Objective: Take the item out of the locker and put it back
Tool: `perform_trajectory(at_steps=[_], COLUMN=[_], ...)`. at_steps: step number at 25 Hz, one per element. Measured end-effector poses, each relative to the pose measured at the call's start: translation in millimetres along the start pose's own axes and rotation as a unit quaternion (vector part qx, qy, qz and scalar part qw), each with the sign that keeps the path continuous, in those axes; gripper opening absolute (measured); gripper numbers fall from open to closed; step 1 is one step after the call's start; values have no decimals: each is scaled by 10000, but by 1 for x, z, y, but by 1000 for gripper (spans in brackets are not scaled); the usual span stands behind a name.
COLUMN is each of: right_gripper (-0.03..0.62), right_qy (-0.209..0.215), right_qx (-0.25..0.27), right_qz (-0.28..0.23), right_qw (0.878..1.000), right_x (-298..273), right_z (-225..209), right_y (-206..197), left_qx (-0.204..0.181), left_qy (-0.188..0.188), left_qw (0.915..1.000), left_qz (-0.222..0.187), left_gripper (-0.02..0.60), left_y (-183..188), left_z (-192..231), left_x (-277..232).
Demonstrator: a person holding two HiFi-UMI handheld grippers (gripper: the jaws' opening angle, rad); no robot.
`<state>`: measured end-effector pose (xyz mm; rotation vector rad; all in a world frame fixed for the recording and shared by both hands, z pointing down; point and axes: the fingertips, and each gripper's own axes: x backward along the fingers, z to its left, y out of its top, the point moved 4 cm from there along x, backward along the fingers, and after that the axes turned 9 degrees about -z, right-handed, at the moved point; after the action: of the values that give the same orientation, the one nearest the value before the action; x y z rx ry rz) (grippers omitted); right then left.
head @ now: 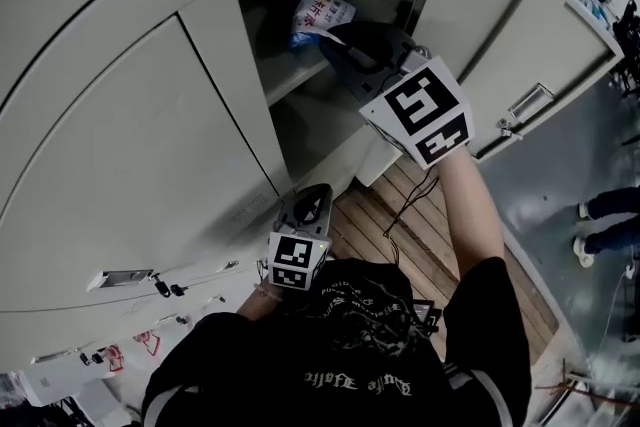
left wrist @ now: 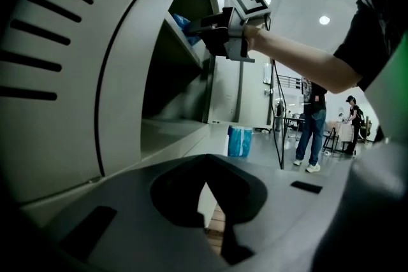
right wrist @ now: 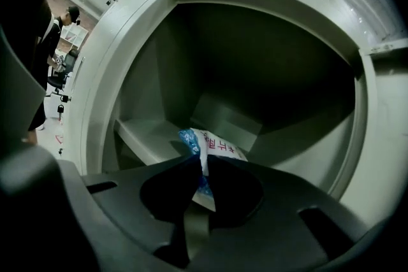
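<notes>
The locker compartment (head: 300, 105) stands open, its door (head: 520, 45) swung out to the right. A blue and white packet (head: 322, 15) with red print is at the upper shelf (head: 285, 80). My right gripper (head: 335, 40) reaches into the opening and is shut on that packet's near edge. In the right gripper view the packet (right wrist: 213, 146) is pinched between the jaws of the right gripper (right wrist: 201, 165), just above the shelf (right wrist: 143, 137). My left gripper (head: 305, 205) hangs low by the person's chest, shut and holding nothing; the left gripper (left wrist: 206, 165) looks toward the right arm.
Closed locker doors (head: 120, 165) fill the left. A wooden floor strip (head: 420, 225) with a cable runs under the open door. Someone's legs (head: 605, 220) stand at the right. A blue bin (left wrist: 240, 141) and standing people (left wrist: 313, 124) are beyond the lockers.
</notes>
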<state>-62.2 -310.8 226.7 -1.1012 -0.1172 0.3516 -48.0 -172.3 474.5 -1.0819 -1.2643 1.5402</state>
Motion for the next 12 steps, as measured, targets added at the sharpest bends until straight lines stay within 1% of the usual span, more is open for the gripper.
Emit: perform_trajectory(at_steps=[5,12], right_gripper=[32,35], right_qy=[199,360], right_qx=[-92,-81], right_qz=[193,458], right_qw=[9996,9983], right_x=[-13,-22], right_z=[-5,-7], right_y=[-1,-2], left_qx=[-14,-32], left_qy=[103,98], left_qw=[9999,9999], left_qz=[70,76], left_gripper=[6,6], left_y=[-3,-3], left_z=[3,4], left_x=[2,4])
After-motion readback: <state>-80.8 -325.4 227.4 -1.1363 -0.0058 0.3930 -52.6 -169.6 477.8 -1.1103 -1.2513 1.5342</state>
